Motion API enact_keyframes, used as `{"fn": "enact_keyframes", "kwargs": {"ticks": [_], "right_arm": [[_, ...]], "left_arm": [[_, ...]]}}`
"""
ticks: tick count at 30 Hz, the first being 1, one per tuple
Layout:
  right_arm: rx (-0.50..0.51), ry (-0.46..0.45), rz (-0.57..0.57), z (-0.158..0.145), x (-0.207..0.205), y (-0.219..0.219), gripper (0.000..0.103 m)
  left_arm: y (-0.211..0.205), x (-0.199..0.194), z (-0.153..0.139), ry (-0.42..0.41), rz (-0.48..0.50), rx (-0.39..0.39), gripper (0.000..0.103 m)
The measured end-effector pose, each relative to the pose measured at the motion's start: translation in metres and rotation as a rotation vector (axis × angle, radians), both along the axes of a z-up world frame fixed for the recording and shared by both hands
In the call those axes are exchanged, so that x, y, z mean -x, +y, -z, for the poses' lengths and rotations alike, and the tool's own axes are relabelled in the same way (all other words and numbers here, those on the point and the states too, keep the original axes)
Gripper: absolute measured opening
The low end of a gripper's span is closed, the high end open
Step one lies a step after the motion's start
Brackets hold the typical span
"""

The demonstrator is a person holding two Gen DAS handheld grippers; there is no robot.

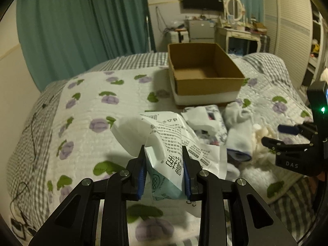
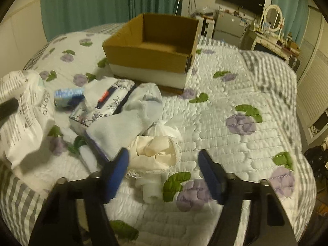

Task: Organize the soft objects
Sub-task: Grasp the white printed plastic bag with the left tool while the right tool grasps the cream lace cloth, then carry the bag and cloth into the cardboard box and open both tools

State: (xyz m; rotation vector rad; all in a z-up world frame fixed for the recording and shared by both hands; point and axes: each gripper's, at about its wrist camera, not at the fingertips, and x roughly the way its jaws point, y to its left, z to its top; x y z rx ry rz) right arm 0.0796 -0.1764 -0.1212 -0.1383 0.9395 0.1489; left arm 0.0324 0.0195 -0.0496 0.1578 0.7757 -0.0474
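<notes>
Tissue pack (image 1: 174, 143): crinkled glossy plastic film. Box (image 1: 205, 69): matt brown cardboard. Sock (image 2: 131, 121): soft knit cloth. Bedspread (image 2: 235, 143): quilted, puckered cloth. Gripper pads (image 1: 141, 176): matt blue rubber-like.

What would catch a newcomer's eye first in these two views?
Probably the crinkled white printed bag clamped in the left gripper, held up over the flowered quilt. Behind it an open cardboard box sits on the bed, nothing visible inside. Nearer the right gripper, whose jaws stand open, lies a heap with a white sock and a cream cloth.
</notes>
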Motion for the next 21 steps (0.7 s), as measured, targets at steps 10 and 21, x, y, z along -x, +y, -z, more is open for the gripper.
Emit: {"fn": "enact_keyframes", "kwargs": {"ticks": [10, 21], "right_arm": [[-0.048, -0.044, -0.007, -0.015, -0.003, -0.007, 0.003], [-0.063, -0.185, -0.057, -0.092, -0.006, -0.017, 0.002]], "left_arm": [[-0.001, -0.011, -0.014, -0.024, 0.018, 0.026, 0.029], [-0.014, -0.024, -0.044, -0.088, 0.052, 0.032, 0.029]]}}
